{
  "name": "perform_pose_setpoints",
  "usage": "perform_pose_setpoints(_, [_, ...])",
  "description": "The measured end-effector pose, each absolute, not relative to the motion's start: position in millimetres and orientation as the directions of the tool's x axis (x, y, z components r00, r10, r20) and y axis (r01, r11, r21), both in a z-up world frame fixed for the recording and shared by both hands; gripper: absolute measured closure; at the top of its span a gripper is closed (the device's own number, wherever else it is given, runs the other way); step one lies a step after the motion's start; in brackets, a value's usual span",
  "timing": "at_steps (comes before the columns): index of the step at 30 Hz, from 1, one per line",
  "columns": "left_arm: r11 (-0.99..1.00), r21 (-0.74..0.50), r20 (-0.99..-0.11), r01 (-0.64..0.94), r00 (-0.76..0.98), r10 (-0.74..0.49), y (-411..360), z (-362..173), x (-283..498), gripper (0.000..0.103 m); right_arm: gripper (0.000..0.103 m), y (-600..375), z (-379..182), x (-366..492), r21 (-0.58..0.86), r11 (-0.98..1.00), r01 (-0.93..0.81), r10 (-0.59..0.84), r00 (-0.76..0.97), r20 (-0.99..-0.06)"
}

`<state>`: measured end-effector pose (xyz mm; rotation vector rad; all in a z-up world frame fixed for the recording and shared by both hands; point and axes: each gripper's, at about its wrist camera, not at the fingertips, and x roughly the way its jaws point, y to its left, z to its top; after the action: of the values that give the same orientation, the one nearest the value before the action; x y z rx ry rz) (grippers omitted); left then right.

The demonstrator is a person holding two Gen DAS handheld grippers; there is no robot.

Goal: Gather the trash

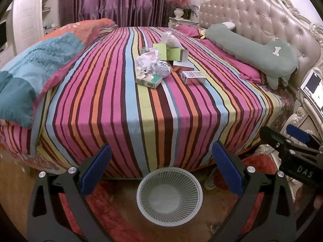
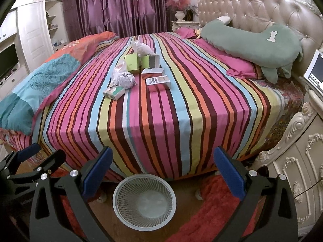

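A pile of trash lies on the striped bed (image 1: pixel 125 109): crumpled paper (image 1: pixel 161 68), a green-and-white carton (image 1: pixel 149 79), a silver box (image 1: pixel 193 77), green boxes (image 1: pixel 173 54) and a plastic bag (image 1: pixel 170 39). The same pile shows in the right wrist view, with the crumpled paper (image 2: pixel 126 80) and the silver box (image 2: pixel 158 82). A white mesh wastebasket (image 1: pixel 169 194) stands empty on the floor at the bed's foot, also in the right wrist view (image 2: pixel 144 201). My left gripper (image 1: pixel 161 171) and right gripper (image 2: pixel 161 173) are open and empty, above the basket, well short of the trash.
A green plush pillow (image 1: pixel 252 46) lies by the tufted headboard. A folded quilt (image 1: pixel 30 74) sits on the bed's left side. An ornate nightstand (image 2: pixel 298 161) with a tablet (image 2: pixel 315 70) stands at right. A red rug (image 2: pixel 201 211) covers the floor.
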<state>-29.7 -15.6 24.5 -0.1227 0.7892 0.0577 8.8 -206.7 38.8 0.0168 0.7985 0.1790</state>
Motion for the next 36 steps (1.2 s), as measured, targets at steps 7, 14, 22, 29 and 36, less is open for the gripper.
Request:
perform_pose_setpoints(7, [0.991,-0.091,-0.714,-0.101,0.7,0.006,-13.4,22.7,-29.3,0.006,0.007,-210.3,39.5,9.5,0.093,0.987,-0.134,0.161,0.689,-0.707])
perform_pose_setpoints(14, [0.991,-0.089,-0.713,-0.103,0.701,0.008,-13.8,22.9,-29.1,0.006,0.007,-210.2,38.9,9.1,0.094,0.987,-0.134,0.161,0.689,-0.707])
perform_pose_setpoints(22, [0.991,-0.09,-0.714,-0.103,0.7,0.008,-13.8,22.9,-29.1,0.006,0.007,-211.1,38.7,8.4,0.098,0.987,-0.127,0.159,0.687,-0.709])
perform_pose_setpoints(29, [0.991,-0.09,-0.714,-0.102,0.7,0.007,-13.8,22.9,-29.1,0.006,0.007,-212.4,38.3,8.3,0.101,0.987,-0.128,0.162,0.688,-0.707])
perform_pose_setpoints(36, [0.991,-0.094,-0.731,-0.1,0.683,0.0,-12.0,16.4,-23.6,0.006,0.007,-209.0,35.7,11.7,0.099,0.984,-0.15,0.176,0.687,-0.705])
